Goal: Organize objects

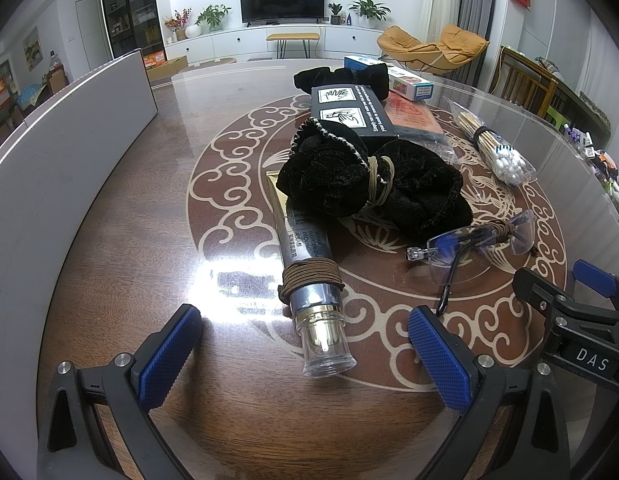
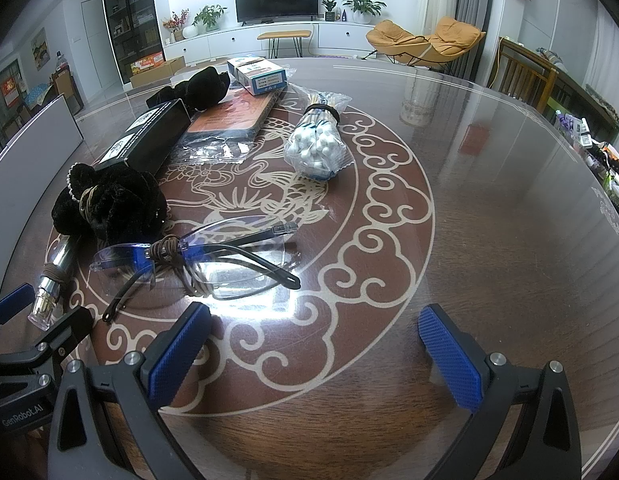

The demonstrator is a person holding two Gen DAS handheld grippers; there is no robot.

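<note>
Here, left tongs agape around tube, right tongs empty

**Items spread on a table**

On the table, a tube lies near, its far end under a pouch. Glasses lie right of it. Cotton swabs lie farther right; a box lies behind the pouch.

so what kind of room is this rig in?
Most likely a home living room: a television on a low white cabinet, an orange lounge chair by the curtains, and a patterned wooden dining table holding household clutter.
</note>
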